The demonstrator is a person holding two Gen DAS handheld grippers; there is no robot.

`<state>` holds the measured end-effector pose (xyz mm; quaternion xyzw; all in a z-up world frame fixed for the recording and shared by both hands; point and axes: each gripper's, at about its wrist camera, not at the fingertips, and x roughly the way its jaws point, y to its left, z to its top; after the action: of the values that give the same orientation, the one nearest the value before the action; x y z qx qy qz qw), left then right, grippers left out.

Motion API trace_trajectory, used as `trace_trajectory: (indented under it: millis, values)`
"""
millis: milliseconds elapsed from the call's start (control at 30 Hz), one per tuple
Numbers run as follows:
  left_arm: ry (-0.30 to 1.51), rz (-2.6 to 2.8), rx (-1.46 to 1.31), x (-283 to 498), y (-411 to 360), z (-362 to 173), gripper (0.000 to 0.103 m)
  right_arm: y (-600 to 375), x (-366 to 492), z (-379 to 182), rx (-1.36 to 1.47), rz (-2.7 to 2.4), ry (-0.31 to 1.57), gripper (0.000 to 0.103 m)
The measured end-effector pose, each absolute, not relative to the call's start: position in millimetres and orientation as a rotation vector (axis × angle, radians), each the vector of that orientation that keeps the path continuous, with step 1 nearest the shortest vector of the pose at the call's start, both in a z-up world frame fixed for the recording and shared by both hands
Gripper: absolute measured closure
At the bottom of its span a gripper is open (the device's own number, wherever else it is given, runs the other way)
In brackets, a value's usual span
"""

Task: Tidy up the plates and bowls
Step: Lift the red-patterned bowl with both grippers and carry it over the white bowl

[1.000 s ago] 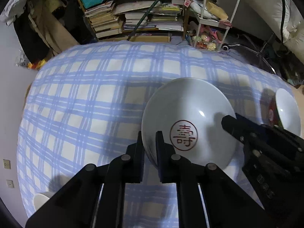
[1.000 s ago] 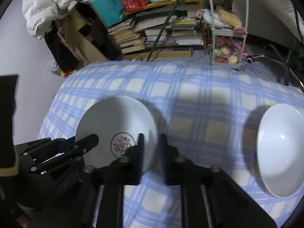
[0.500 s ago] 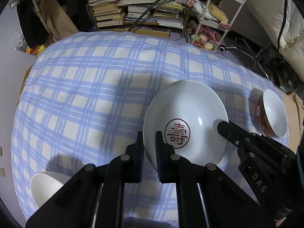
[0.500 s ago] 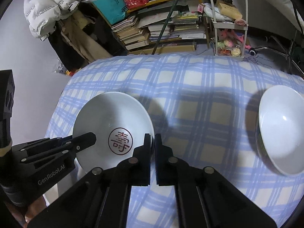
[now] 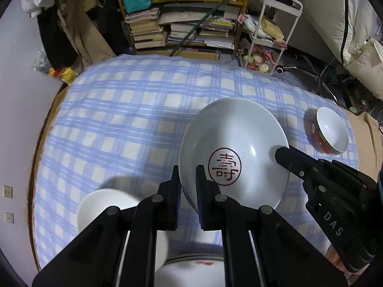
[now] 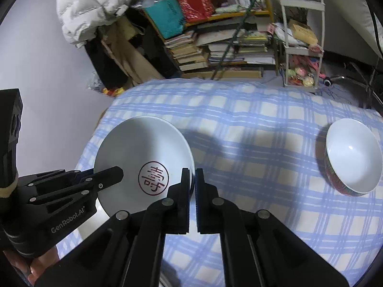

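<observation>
A white plate (image 5: 233,148) with a red round character mark is held up above the blue checked tablecloth (image 5: 124,119). My left gripper (image 5: 188,186) is shut on its left rim. My right gripper (image 6: 193,186) is shut on its right rim; the plate also shows in the right wrist view (image 6: 141,157). A red bowl with a white inside (image 5: 330,131) stands at the right, also seen in the right wrist view (image 6: 352,160). A small white bowl (image 5: 105,208) sits below left of the plate. Another white dish with red marks (image 5: 191,270) lies under my left gripper, mostly hidden.
The table's wooden edge (image 5: 38,148) curves along the left. Behind the table stand a cluttered bookshelf (image 5: 191,28) and a white trolley (image 5: 270,31). A wall (image 6: 47,83) lies to the left.
Both grippers have lifted the plate higher and pulled it back toward me. The small white bowl and the dish under my left gripper have come into view. The right gripper closed on the rim.
</observation>
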<state>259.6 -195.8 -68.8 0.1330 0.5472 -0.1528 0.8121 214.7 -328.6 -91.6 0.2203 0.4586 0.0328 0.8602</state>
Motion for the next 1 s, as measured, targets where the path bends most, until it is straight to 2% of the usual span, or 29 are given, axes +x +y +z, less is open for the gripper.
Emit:
trace_trajectory:
  millis: [433, 1000]
  values:
    - [1.138, -0.240, 0.198, 235.5, -115.8, -37.5, 0.092, -253.8, 205.9, -57.8, 0.346, 0.181, 0.929, 0.097]
    - [1.142, -0.158, 0.150, 205.0, -44.8, -60.5, 0.092, -177.3, 193.4, -75.9, 0.241, 0.245, 0.991, 0.096]
